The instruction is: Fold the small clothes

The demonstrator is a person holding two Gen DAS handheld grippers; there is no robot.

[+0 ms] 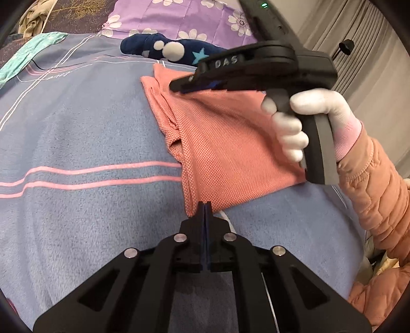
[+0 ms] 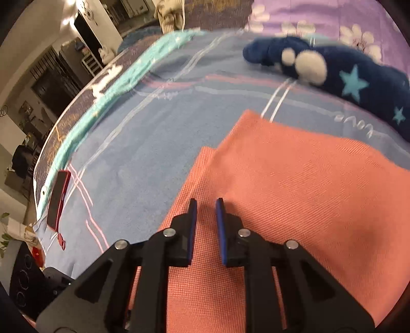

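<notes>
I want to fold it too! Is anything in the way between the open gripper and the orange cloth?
Nothing visible is. The right hand-held gripper hangs open directly over the orange cloth. The dark blue sock lies farther back, off to the side.

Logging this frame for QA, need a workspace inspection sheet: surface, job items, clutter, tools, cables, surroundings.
Surface: blue blanket with pink and white stripes, spread on a bed.
Job's things: salmon garment lying partly folded, layered edges on one side.
Clutter: navy star-print plush item beyond the garment; red-cased phone near the blanket edge; purple floral bedding behind.
Grippers: left tool shut at the garment's near corner, grip on cloth not certain; right tool open, above the garment.
Cables: nothing seen.
Surroundings: grey curtain; dim room with furniture past the bed.
</notes>
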